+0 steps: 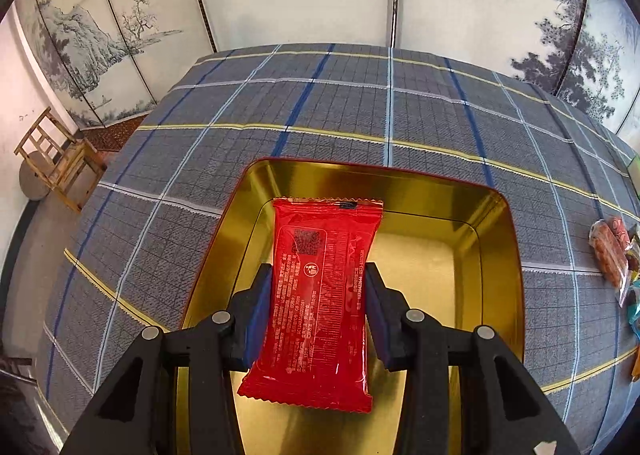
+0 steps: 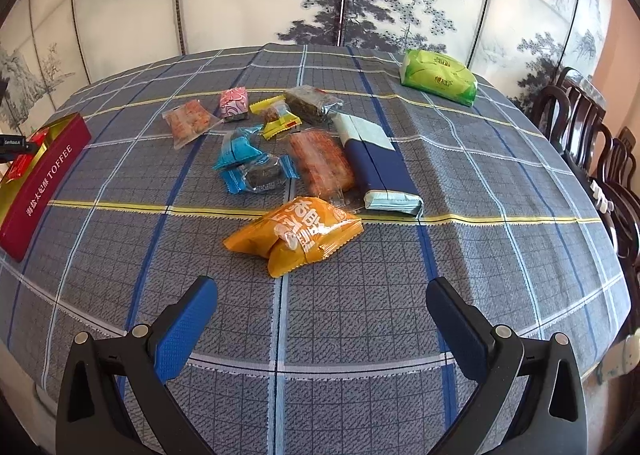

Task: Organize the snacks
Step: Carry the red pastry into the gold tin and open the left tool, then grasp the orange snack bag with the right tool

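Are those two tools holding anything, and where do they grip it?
The left tool pinches the red snack packet by its long side edges, mid-length. The right tool holds nothing.

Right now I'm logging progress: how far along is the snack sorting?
Barely started. The gold tin looks empty. In hand: the left gripper holds a red packet over it. Left: the orange bag, blue packets and other snacks on the cloth; the right gripper is open and empty.

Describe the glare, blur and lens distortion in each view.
Left wrist view: sharp; the gold tin mirrors bright glare, the red packet shows small highlights. Right wrist view: fisheye bends the plaid tablecloth lines; the orange packet looks slightly soft.
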A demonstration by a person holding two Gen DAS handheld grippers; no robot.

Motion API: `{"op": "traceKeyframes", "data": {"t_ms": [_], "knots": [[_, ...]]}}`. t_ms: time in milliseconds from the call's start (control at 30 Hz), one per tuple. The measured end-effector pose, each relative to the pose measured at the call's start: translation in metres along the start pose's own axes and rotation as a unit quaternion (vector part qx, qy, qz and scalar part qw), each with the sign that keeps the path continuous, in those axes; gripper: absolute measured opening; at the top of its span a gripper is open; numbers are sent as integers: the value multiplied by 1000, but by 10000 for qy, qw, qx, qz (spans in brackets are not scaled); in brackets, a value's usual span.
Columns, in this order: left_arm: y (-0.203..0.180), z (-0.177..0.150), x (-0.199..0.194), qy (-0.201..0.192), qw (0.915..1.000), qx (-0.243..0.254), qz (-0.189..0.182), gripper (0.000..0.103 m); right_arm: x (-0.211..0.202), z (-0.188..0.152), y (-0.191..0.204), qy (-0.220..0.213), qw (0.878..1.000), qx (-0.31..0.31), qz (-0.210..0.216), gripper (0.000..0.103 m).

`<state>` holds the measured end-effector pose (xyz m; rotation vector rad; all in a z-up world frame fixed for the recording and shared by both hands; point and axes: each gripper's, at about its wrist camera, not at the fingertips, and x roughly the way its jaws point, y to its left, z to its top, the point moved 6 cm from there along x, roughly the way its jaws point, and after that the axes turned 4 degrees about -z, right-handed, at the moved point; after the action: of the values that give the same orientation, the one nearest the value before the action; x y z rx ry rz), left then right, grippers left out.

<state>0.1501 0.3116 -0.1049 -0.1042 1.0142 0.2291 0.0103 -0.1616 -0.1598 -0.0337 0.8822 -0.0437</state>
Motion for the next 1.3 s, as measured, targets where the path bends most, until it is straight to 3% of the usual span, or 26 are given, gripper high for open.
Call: {"op": "traceKeyframes", "data": {"t_ms": [233,533,600,700,833,967,1133,1300], "knots": [[5,1,22,352,9993,-101,103,40,1,0,-4,2,10000,-13,-48,103],[6,3,28,405,9990,-179,105,41,6,0,-8,48,10000,35,-59,103],[8,4,20,230,9995,-195,62,44,6,0,-9,58,10000,35,-58,103],[9,4,1,21,9999,-161,14,57,5,0,-12,7,10000,25,-66,103],[9,-10,-57,-776,9967,-91,-212,68,6,-1,-24,-54,9999,95,126,103],[1,-51,-126,-1487,9858,-55,-776,82,8,3,-34,-96,9983,218,532,102],[-28,-115,-158,-1561,9800,181,-1219,82,14,18,-14,-151,9956,-246,896,101],[-67,-162,-157,-1380,9753,372,-1681,82,37,26,3,79,9947,-271,989,58]]}}
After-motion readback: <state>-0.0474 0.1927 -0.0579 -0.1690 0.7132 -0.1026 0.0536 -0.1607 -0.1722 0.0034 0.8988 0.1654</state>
